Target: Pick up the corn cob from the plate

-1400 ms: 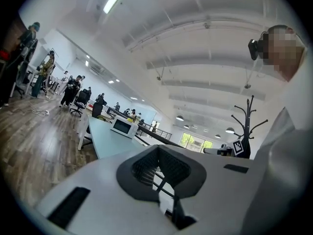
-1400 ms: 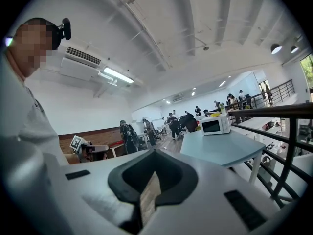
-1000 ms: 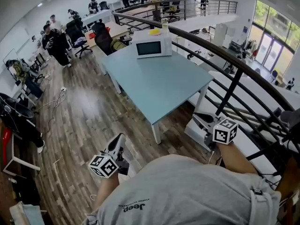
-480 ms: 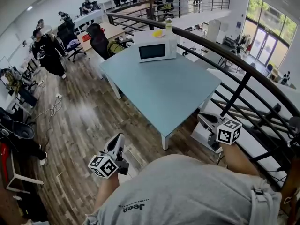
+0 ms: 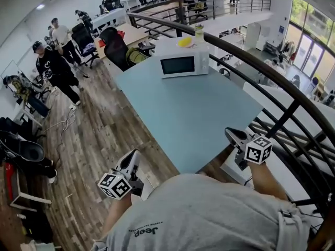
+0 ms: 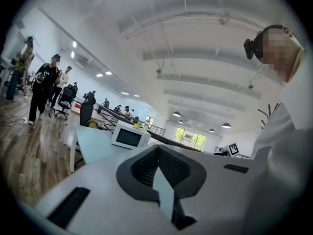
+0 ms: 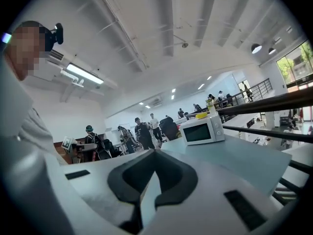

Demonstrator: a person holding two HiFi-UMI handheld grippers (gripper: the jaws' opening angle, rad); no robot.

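the step in hand looks like the approach: the left claw (image 5: 134, 156) at lower left and the right claw (image 5: 230, 133) at lower right are both pressed together on nothing, by the near edge of the blue surface (image 5: 199, 124). no plate shows on it. a small yellow thing (image 5: 184, 42) atop the microwave (image 5: 180, 63), upper centre, may be the corn, too small to tell. next calls for closing in, then spreading one claw around the cob.

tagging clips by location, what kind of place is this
Most likely an open-plan office on an upper level. People sit at desks with office chairs at the back, a black railing overlooks a lower floor, and a microwave stands on the pale blue table.
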